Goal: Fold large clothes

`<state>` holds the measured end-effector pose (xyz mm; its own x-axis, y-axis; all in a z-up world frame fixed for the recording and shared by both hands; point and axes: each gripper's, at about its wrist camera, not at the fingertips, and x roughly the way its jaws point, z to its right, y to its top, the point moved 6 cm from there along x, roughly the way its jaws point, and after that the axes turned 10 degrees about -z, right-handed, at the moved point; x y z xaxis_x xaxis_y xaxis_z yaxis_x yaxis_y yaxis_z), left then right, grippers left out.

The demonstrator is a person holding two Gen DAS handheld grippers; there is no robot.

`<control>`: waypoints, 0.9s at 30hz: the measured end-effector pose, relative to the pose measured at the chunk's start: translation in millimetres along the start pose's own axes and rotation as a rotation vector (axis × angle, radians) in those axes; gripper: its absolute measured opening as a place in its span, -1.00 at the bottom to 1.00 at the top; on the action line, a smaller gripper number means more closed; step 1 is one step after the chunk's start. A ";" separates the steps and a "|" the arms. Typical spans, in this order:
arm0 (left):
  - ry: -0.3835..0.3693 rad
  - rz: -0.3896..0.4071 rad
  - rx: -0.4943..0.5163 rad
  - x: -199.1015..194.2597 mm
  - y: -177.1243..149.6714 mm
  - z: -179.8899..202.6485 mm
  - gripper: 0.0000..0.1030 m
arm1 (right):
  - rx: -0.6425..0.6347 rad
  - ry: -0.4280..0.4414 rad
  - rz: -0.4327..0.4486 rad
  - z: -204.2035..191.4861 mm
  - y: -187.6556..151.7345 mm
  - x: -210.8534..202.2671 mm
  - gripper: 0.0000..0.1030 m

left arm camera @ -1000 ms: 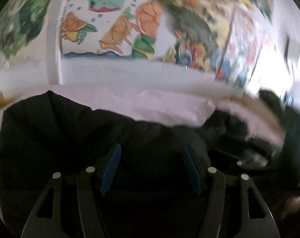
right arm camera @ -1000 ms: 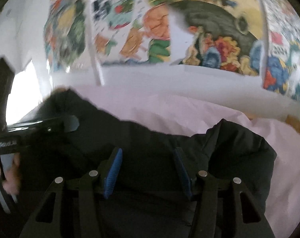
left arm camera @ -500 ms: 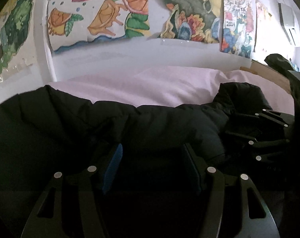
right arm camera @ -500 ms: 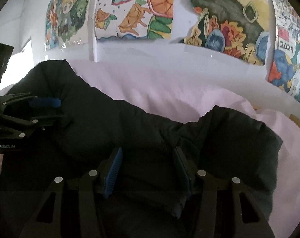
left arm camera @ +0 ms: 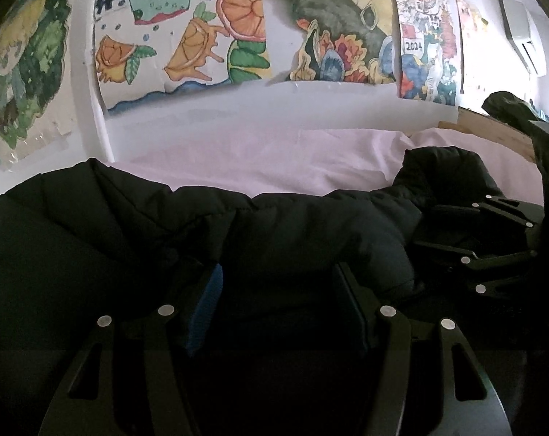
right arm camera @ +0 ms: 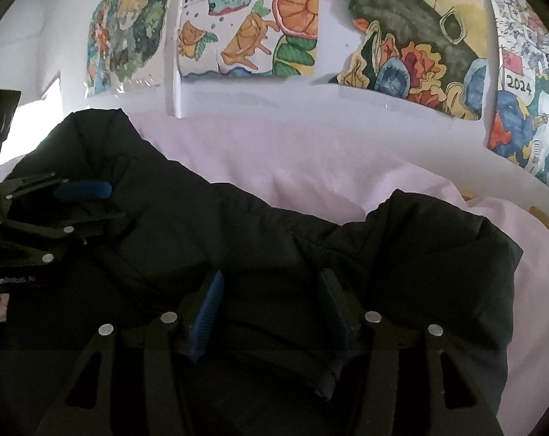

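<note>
A pale pink sheet (right arm camera: 310, 167) spreads beneath your black puffer jacket (left arm camera: 165, 225), which lies bunched across it. Your left gripper (left arm camera: 278, 290) pinches a jacket fold; your right gripper (right arm camera: 270, 301), jaws opening, has padded fabric between its fingers.

Your left gripper (left arm camera: 278, 305) and right gripper (right arm camera: 270, 312): matte black linkage arms with slotted cut-outs, silver round pivot screws, ribbed blue pads (right arm camera: 205, 316) on the inner finger faces. White lettering (reads roughly "GenRobot AI") on the left gripper's black body, seen at the right view's left edge.
</note>
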<state>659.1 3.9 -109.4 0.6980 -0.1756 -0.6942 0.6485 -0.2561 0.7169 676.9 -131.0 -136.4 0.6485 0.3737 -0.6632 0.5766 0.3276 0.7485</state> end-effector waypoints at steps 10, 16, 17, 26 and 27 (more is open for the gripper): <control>-0.045 0.009 -0.047 -26.5 -3.7 -5.2 0.36 | 0.046 -0.026 -0.044 9.3 -8.1 -15.9 0.89; 0.064 -0.051 -0.059 -42.1 -20.3 -3.7 0.89 | 0.091 -0.015 -0.108 17.6 -28.1 -28.9 0.89; 0.098 -0.074 -0.077 -43.7 -25.1 -7.5 0.91 | 0.088 -0.029 -0.116 17.0 -32.4 -32.8 0.89; 0.110 -0.073 -0.132 -117.6 -50.5 -12.5 0.91 | 0.077 -0.139 -0.172 8.2 -69.1 -91.5 0.89; 0.108 -0.071 -0.133 -125.0 -52.7 -10.6 0.91 | 0.073 -0.148 -0.179 4.6 -74.0 -99.7 0.89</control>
<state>540.9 49.5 -59.7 0.6733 -0.0564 -0.7372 0.7265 -0.1345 0.6739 571.9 -196.4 -125.7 0.5952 0.1826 -0.7825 0.7198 0.3117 0.6203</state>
